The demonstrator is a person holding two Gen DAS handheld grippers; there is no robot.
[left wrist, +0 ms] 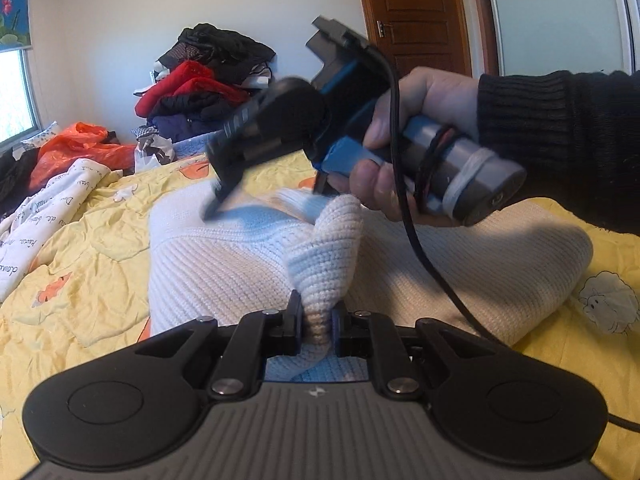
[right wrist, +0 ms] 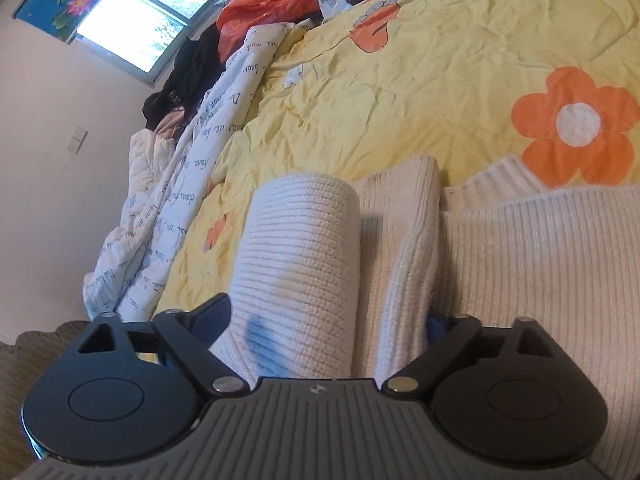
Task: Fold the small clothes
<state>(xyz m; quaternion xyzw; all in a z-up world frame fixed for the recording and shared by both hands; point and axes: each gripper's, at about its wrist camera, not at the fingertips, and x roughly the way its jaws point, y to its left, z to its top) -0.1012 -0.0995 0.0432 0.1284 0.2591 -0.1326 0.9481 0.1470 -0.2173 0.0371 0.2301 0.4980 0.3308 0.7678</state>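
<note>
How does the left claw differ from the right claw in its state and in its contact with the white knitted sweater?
The left claw is shut, pinching a raised fold of the white knitted sweater; the right claw stands much wider, with a thick rolled part of the sweater between its fingers. The left claw lifts its fold into a peak; the fabric at the right claw lies low on the yellow quilt. Both are black, and both reach into the same sweater.

One white knit sweater (left wrist: 224,264), two grippers, one yellow quilt (left wrist: 92,248), one clothes pile (left wrist: 204,84).
</note>
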